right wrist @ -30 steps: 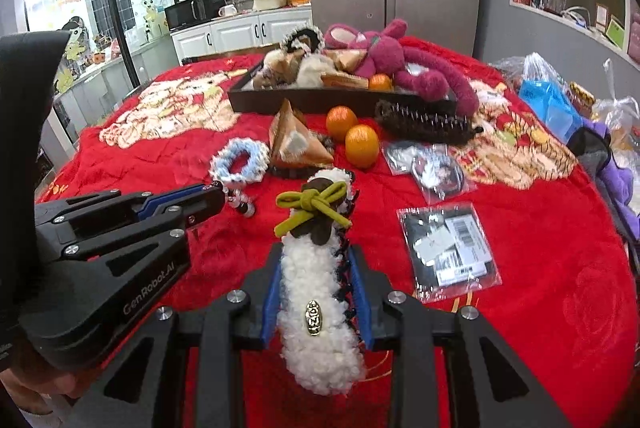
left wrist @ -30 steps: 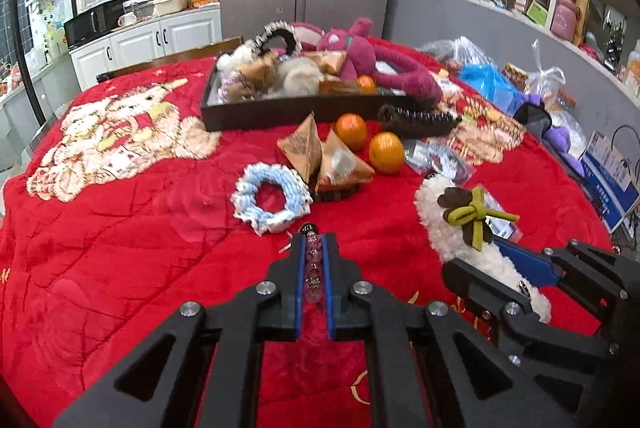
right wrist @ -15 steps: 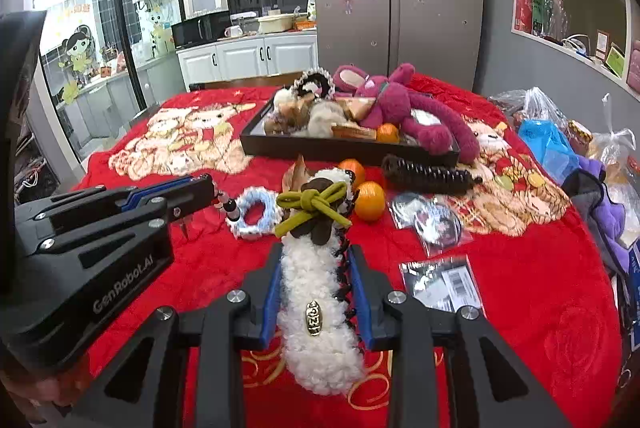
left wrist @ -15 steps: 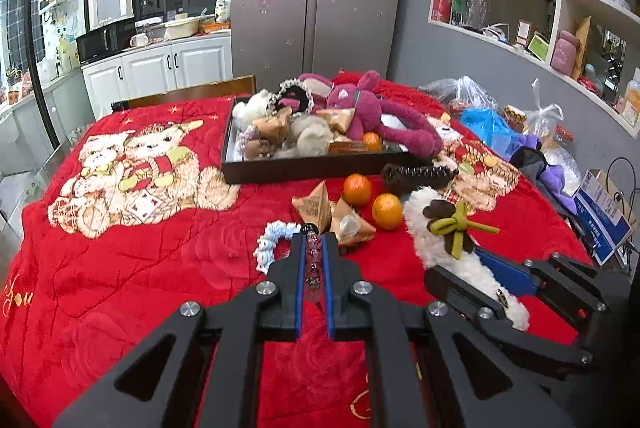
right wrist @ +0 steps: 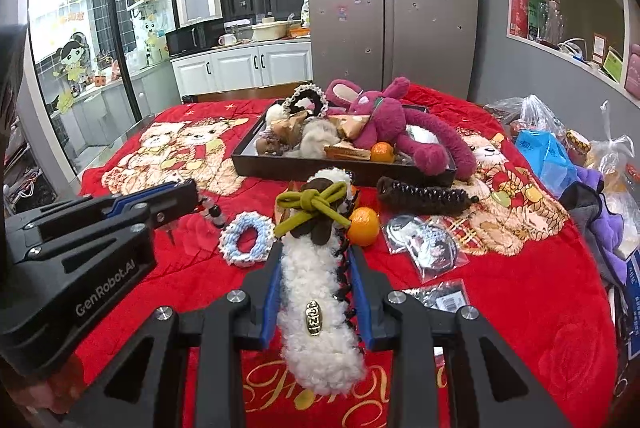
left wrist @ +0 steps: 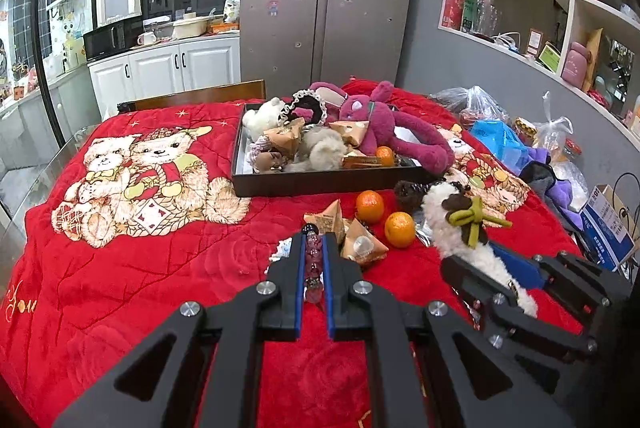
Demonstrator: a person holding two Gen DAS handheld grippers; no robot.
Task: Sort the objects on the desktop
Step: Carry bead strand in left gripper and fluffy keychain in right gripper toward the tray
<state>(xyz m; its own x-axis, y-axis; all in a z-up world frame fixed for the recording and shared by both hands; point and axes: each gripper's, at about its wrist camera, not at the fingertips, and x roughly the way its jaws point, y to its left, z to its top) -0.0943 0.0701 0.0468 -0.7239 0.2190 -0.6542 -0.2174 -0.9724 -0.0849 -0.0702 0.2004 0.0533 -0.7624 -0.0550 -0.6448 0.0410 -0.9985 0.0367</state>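
On the left, the left claw (left wrist: 313, 270) is pinched narrow on a short string of dark purple glass beads (left wrist: 313, 260), held clear above the desk with its red plush bear-print cover (left wrist: 120, 268). Just right of it, the right claw (right wrist: 316, 280) is clamped on a long white fleecy hair clip with a brown patch and an olive-green bow (right wrist: 316, 268), its black teeth showing along the right side.

On the cover beyond lie a blue-and-white knitted scrunchie (right wrist: 243, 238), 2 brown pyramid-shaped paper packets (left wrist: 344, 232), 2 small oranges (left wrist: 384, 218), a long dark brown hair clip (right wrist: 424, 196) and clear plastic packets (right wrist: 426, 244). Farther off sits the dark rectangular tray (left wrist: 320, 181), already heaped with a magenta plush rabbit (left wrist: 384, 123) and other soft bits.

The step in hand looks like carrying: both pieces are gripped and raised. Next, each claw likely needs to travel to the far tray, hover over a gap, and spread to drop its load.
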